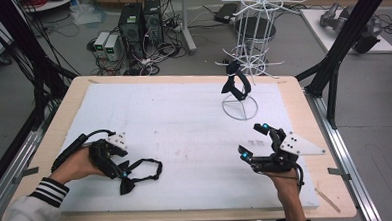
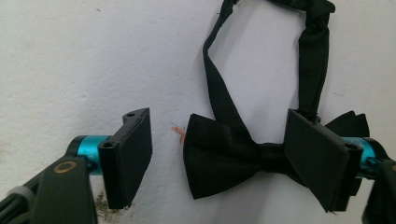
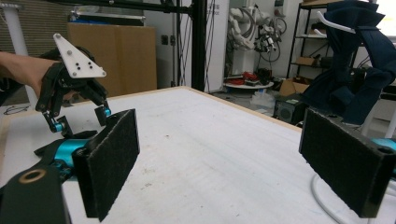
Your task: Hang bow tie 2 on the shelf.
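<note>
Your left gripper [image 1: 120, 170] hangs over a black bow tie [image 2: 224, 156] lying flat on the white foam sheet [image 1: 184, 126] that covers the bench. Its fingers [image 2: 128, 156] stand apart and straddle the bow; one pad sits clear of the bow's one wing, the other over the opposite wing, with no squeeze visible. The tie's strap loops away from the bow across the sheet. Your right gripper [image 1: 253, 140] is well apart from the bow tie (fingers wide open, holding nothing), near a white wire rack [image 1: 246, 43] carrying dark ties.
</note>
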### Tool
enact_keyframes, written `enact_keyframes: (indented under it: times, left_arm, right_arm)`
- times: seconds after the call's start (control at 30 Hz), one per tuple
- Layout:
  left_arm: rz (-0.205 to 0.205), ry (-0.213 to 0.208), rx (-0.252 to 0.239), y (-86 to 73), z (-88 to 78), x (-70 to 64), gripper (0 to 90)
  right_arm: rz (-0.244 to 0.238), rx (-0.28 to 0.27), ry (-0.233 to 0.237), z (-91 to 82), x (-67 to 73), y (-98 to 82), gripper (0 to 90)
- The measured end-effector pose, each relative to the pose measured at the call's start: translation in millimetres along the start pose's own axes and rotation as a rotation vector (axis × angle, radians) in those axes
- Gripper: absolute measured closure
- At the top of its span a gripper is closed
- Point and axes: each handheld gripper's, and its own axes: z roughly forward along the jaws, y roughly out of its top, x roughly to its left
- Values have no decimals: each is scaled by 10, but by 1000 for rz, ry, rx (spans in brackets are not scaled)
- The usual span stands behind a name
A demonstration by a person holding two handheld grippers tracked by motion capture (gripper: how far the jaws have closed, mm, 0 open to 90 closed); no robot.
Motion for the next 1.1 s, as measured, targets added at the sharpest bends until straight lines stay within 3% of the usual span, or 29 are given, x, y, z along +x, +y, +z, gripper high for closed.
enact_keyframes:
  times: [0.23,0.43,0.63,0.83,1.1]
  left_arm:
    - [-39,-7,7,-7,9,-4,278]
    - [-58,-16,28,-10,74,-24,345]
    - [-41,14,35,-29,96,-45,386]
    - [-25,55,41,-22,88,-67,479]
    - [-25,66,48,-10,73,-119,643]
  right_arm:
    - [-1,-3,-2,-6,-4,3,117]
    - [-2,-4,1,-5,4,3,117]
    - [-2,-5,-2,-9,1,4,117]
    - [-1,-1,0,-2,12,4,117]
    - [-6,-4,1,5,10,3,117]
